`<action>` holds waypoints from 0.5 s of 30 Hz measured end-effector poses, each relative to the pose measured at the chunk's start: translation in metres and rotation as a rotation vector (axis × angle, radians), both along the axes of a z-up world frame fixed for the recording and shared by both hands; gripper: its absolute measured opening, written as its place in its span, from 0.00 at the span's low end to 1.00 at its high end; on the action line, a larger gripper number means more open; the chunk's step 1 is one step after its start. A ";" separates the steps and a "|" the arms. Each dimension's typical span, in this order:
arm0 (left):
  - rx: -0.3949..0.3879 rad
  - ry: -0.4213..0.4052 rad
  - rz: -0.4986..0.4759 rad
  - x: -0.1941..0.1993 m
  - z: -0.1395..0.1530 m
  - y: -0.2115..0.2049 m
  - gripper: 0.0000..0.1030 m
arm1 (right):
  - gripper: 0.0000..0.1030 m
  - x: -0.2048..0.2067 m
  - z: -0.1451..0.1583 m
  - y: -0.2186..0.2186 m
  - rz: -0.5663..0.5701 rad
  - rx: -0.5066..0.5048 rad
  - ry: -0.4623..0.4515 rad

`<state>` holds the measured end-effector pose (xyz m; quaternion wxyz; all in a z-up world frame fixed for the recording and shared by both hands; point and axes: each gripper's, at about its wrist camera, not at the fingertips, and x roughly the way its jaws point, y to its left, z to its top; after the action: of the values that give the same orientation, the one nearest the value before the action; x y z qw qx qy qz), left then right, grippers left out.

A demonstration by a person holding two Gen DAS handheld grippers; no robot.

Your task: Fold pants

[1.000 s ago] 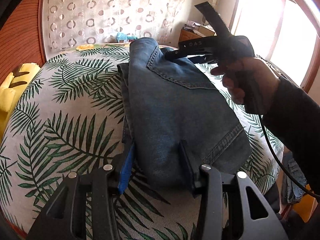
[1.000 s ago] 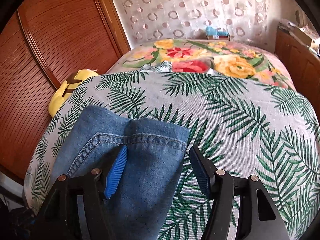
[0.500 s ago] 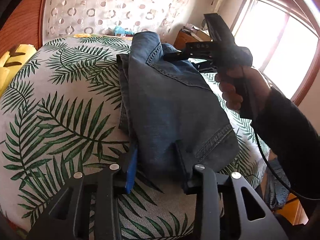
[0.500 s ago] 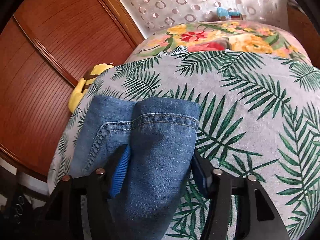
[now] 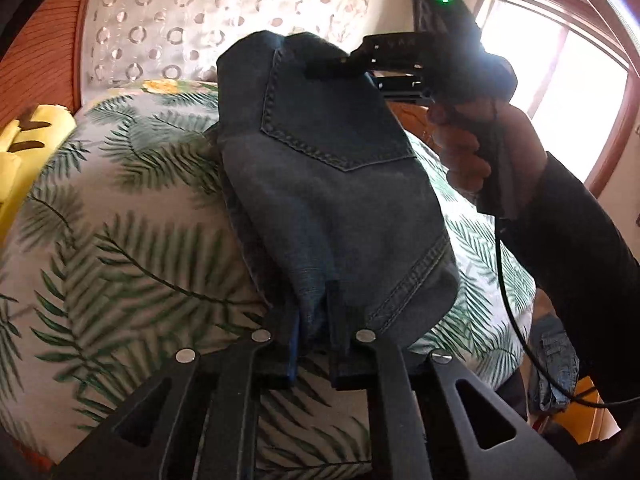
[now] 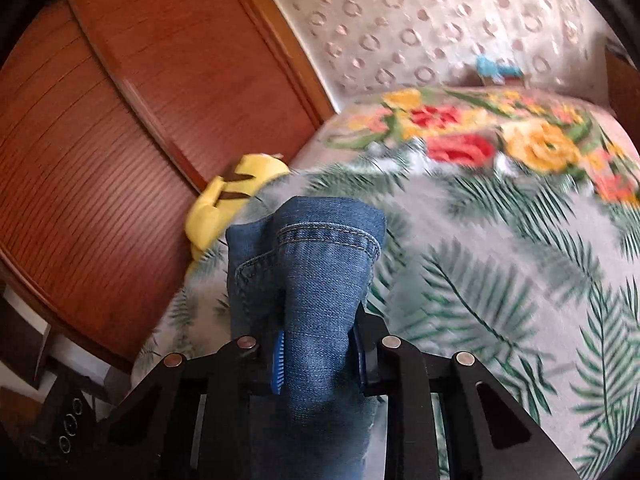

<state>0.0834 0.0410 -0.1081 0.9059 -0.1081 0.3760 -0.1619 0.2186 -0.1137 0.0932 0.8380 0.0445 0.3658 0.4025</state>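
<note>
Folded blue jeans [image 5: 320, 184], back pocket up, hang between both grippers above the palm-leaf bedspread [image 5: 120, 248]. My left gripper [image 5: 314, 320] is closing its jaws, and its pads pinch the near edge of the denim into a narrow bunch. In the same view a hand [image 5: 480, 140] holds my right gripper [image 5: 332, 68], which grips the far, raised end. The right wrist view shows my right gripper [image 6: 318, 344] closing, blue pads pressed on a thick roll of the jeans [image 6: 316, 264].
A yellow plush toy [image 6: 232, 200] lies at the bed's left edge by a wooden wardrobe [image 6: 100, 140]. A floral blanket [image 6: 480, 136] covers the bed's far part. Another denim garment [image 5: 554, 364] hangs low on the right, near a black cable [image 5: 504, 280] and a window [image 5: 560, 60].
Both grippers' jaws have narrowed onto the jeans, bunching the fabric. The far end has risen off the bed with the right gripper, and the jeans now slope up.
</note>
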 end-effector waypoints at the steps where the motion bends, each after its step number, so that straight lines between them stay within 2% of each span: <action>1: 0.003 -0.003 0.009 0.002 0.002 0.005 0.11 | 0.25 0.002 0.003 0.007 0.009 0.008 -0.004; 7: 0.025 -0.017 0.073 0.018 0.011 0.044 0.11 | 0.25 0.029 0.005 0.051 0.051 0.010 -0.008; 15: 0.014 -0.002 0.153 0.042 0.010 0.103 0.11 | 0.25 0.078 0.000 0.123 0.110 0.015 0.007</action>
<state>0.1253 0.1440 -0.0979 0.9167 -0.1299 0.3671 -0.0895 0.2969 0.0089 0.0929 0.8128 0.0317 0.3678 0.4506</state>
